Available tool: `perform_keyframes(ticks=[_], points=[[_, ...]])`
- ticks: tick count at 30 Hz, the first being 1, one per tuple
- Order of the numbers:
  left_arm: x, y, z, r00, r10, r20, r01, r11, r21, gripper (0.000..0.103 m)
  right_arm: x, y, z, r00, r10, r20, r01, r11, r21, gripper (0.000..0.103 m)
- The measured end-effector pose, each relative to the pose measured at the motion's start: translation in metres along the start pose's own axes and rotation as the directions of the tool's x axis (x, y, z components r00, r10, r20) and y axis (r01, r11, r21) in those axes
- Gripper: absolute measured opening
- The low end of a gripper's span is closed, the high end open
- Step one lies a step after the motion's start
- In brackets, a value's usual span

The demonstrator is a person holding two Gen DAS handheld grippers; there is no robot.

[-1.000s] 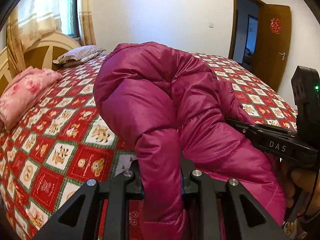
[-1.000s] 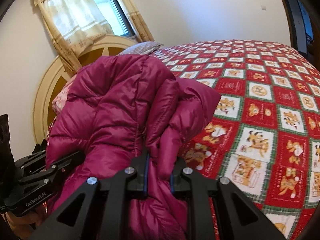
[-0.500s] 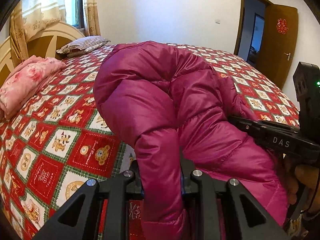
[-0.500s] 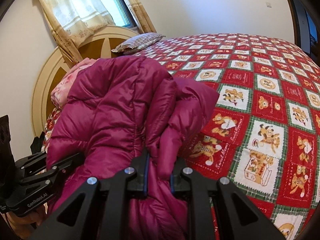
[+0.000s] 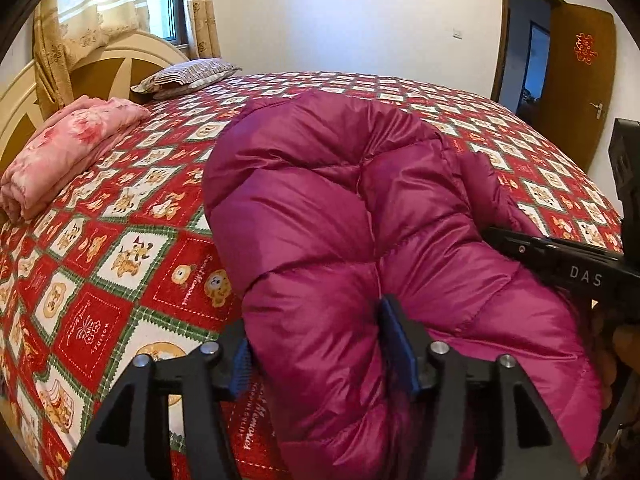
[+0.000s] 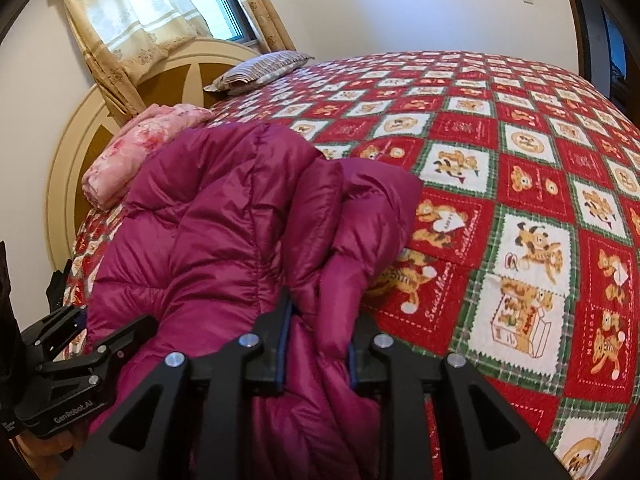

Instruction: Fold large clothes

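While the magenta down jacket (image 5: 360,216) is settling in a folded bundle on the bed's quilt (image 5: 120,248), the left gripper (image 5: 320,344) and right gripper (image 6: 316,340) are both spreading, loosening off its folds after clamping them a second ago.

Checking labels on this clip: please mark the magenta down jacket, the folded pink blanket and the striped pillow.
magenta down jacket (image 5: 320,208): left wrist view, quilted middle panel.
folded pink blanket (image 5: 72,148): left wrist view, top fold.
striped pillow (image 6: 264,66): right wrist view, upper face, by the headboard.
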State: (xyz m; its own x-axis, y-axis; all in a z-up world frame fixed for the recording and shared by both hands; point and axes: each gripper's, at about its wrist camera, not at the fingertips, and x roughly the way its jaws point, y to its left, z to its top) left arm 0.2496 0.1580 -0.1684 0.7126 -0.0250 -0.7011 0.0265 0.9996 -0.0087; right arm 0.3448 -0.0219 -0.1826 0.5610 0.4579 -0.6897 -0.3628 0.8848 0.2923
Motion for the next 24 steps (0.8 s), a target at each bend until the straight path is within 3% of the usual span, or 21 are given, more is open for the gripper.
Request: perform_keyframes(ticks=[3, 6, 24], points=[[0.001, 0.003, -0.002, 0.998, 0.057, 0.015, -0.057, 0.998, -0.005, 0.081, 0.002, -0.002, -0.001, 1.000, -0.014, 0.002, 0.014, 1.000, 0.009, 0.035], [0.003, 0.007, -0.004, 0.996, 0.088, 0.026, -0.088, 0.996, -0.016, 0.090, 0.002, -0.004, -0.003, 0.999, -0.043, 0.011, 0.043, 0.999, 0.017, 0.043], [0.017, 0.015, -0.010, 0.997, 0.070, 0.022, -0.068, 0.995, -0.075, 0.098, 0.011, -0.015, -0.013, 0.997, -0.075, 0.012, 0.074, 0.996, 0.048, 0.057]])
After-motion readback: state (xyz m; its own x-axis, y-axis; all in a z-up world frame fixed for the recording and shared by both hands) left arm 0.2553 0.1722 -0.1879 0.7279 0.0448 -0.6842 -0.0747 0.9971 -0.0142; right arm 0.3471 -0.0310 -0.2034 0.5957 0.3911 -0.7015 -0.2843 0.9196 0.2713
